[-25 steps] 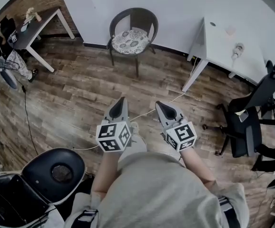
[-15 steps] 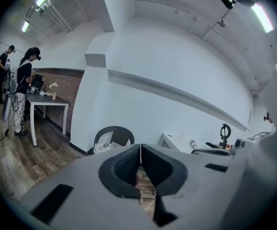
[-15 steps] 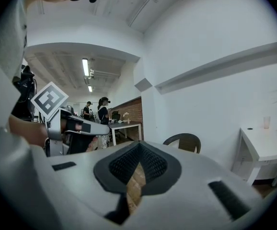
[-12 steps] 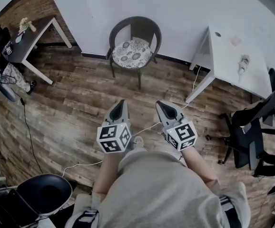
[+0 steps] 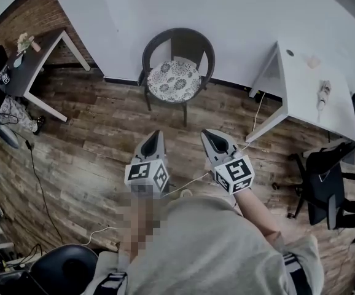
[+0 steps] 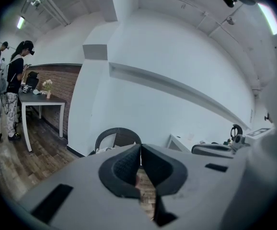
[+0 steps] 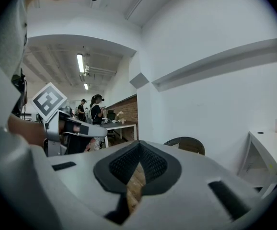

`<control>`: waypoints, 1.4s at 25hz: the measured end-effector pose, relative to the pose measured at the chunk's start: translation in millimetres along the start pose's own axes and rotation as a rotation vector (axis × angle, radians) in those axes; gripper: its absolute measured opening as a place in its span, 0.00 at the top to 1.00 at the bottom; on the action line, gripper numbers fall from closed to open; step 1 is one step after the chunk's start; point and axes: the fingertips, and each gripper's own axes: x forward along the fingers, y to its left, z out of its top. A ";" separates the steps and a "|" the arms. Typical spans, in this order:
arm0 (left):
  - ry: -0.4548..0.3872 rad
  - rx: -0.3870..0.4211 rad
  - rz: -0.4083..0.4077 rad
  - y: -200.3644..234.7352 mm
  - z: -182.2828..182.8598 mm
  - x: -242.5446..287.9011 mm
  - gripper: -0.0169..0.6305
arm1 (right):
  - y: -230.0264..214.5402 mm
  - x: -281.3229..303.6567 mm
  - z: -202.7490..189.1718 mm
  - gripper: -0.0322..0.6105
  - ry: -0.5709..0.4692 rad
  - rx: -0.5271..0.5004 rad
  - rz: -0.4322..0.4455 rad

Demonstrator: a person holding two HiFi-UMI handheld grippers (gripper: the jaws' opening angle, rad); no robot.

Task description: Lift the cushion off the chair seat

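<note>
Left gripper [image 5: 155, 135] is clenched on nothing, well short of the chair [image 5: 193, 42]. The cushion [image 5: 174, 80] lies on its seat, far centre. Right gripper [image 5: 207, 135] is likewise clenched and empty. Both should open before reaching the cushion's near edge, one to each side.

Wears a light grey short-sleeved shirt [image 5: 208, 244]. The left tool [image 5: 155, 135] and right tool [image 5: 210, 136] have grey wedge-shaped shells with tapering tips and black ribbed pads [image 6: 124, 166]. Each carries a white cube [image 5: 147, 176] with black square markers.
</note>
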 end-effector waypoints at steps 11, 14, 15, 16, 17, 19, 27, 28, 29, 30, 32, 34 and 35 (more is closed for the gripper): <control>0.031 -0.010 -0.048 33.3 8.9 62.9 0.94 | -26.6 55.5 -11.7 0.95 0.058 0.024 -0.018; 0.039 -0.019 -0.047 38.3 8.7 79.0 0.87 | -33.5 62.3 -18.4 0.95 0.085 0.029 -0.008; 0.042 -0.020 -0.044 40.3 8.2 84.5 0.86 | -36.3 65.2 -20.3 0.95 0.092 0.029 -0.003; 0.044 -0.022 -0.041 42.3 7.4 90.0 0.85 | -39.2 68.5 -22.2 0.95 0.098 0.029 0.001; 0.047 -0.023 -0.038 44.3 6.2 95.7 0.83 | -42.6 72.4 -24.2 0.95 0.103 0.030 0.006; 0.054 -0.020 -0.034 48.5 2.9 108.8 0.79 | -50.9 82.4 -28.9 0.95 0.108 0.034 0.016; 0.085 0.018 -0.006 76.6 -9.5 191.9 0.69 | -105.1 151.6 -47.4 0.95 0.135 0.065 0.057; 0.086 0.024 -0.003 80.4 -11.6 204.0 0.69 | -113.9 160.7 -50.2 0.95 0.139 0.070 0.058; 0.087 0.029 0.000 84.9 -13.7 216.3 0.68 | -122.4 170.1 -53.0 0.95 0.144 0.076 0.059; 0.088 0.029 0.002 89.7 -15.9 228.8 0.68 | -130.7 179.5 -55.9 0.95 0.149 0.083 0.059; 0.090 0.020 0.004 99.4 -21.5 253.5 0.68 | -146.3 197.8 -62.2 0.95 0.162 0.091 0.060; 0.096 0.008 0.008 109.7 -29.0 276.7 0.68 | -159.8 215.4 -68.5 0.95 0.176 0.095 0.061; 0.104 0.002 0.010 115.0 -33.5 287.8 0.68 | -165.8 224.0 -71.9 0.95 0.182 0.096 0.061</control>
